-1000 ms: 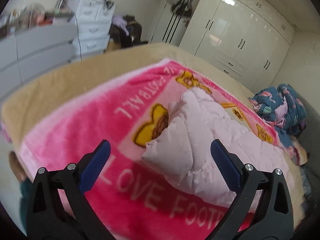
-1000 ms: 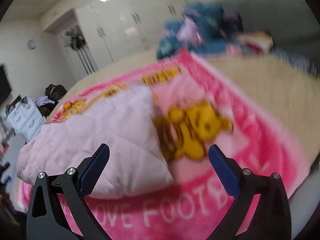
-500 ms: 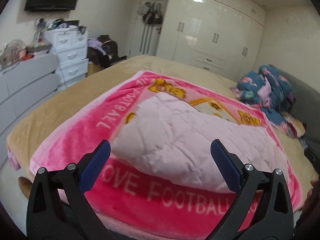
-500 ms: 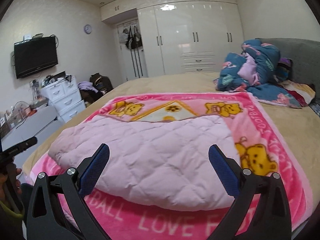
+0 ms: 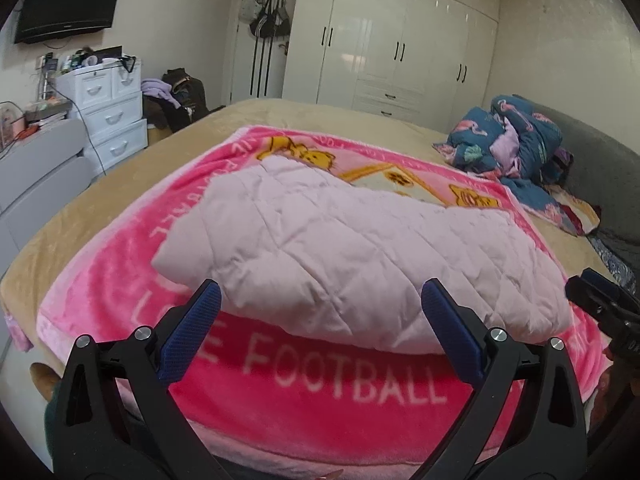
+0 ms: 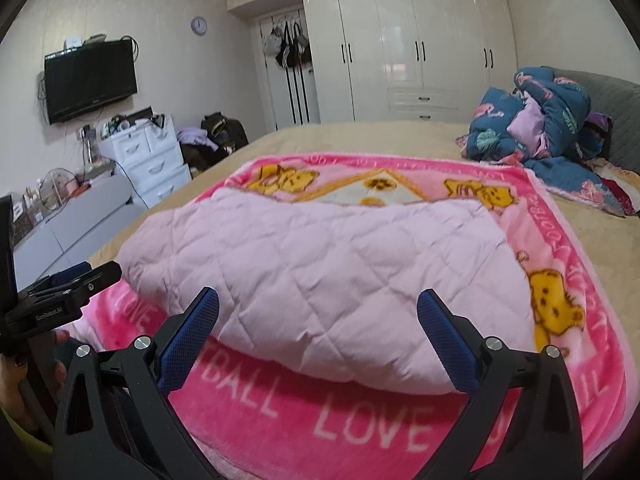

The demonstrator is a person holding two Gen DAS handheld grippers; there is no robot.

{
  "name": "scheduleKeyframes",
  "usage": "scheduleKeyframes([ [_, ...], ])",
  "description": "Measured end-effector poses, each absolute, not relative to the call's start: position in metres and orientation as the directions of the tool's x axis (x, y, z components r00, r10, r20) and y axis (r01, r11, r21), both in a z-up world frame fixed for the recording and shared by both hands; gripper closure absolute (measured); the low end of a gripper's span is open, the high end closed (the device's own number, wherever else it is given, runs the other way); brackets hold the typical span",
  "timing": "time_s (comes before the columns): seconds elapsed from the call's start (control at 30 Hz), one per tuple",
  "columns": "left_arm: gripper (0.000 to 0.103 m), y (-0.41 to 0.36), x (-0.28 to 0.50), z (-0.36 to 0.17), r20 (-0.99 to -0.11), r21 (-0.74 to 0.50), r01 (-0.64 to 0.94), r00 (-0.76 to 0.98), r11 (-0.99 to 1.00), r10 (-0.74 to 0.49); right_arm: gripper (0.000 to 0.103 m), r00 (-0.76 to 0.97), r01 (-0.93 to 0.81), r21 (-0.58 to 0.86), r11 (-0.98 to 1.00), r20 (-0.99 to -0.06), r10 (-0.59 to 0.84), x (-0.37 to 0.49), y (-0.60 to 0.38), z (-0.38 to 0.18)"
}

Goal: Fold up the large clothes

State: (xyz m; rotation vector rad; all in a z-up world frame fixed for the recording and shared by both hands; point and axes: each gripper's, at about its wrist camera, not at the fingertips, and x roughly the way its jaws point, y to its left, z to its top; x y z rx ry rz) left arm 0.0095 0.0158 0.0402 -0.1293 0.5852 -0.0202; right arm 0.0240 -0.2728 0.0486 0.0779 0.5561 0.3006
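Pulled back level since a second ago, both left gripper [image 5: 320, 314] and right gripper [image 6: 318, 312] spread wide and empty — pale pink quilted padded garment [image 5: 352, 248] lying folded just beyond the fingers on the pink fleece blanket [image 5: 340, 384] — fold apparently finished.

One pale quilted garment [image 6: 328, 280] lies on one pink blanket [image 6: 360, 428]. One blue bedding heap [image 6: 536, 120] sits beyond the blanket. Two claws show: left claw [image 5: 320, 334], right claw [image 6: 318, 338].
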Motion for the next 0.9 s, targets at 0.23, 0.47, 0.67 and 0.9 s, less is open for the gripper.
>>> scheduleKeyframes([
  [0.23,0.009,0.008,0.008,0.039,-0.560,-0.091,-0.018,0.828,0.996,-0.036,0.004,0.766,-0.281,0.157,0.947,-0.558,0.319,0.026,-0.256,0.035],
  [0.47,0.009,0.005,0.009,0.039,-0.569,-0.067,-0.025,0.822,0.997,-0.017,0.004,0.756,-0.287,0.167,0.943,-0.565,0.330,0.026,-0.253,0.031],
  [0.67,0.009,0.005,0.011,0.036,-0.585,-0.082,-0.020,0.810,0.996,-0.032,0.004,0.758,-0.280,0.171,0.945,-0.565,0.327,0.026,-0.255,0.031],
  [0.9,0.009,0.005,0.009,0.036,-0.583,-0.076,-0.024,0.812,0.997,-0.025,0.004,0.756,-0.277,0.174,0.945,-0.568,0.326,0.026,-0.256,0.030],
])
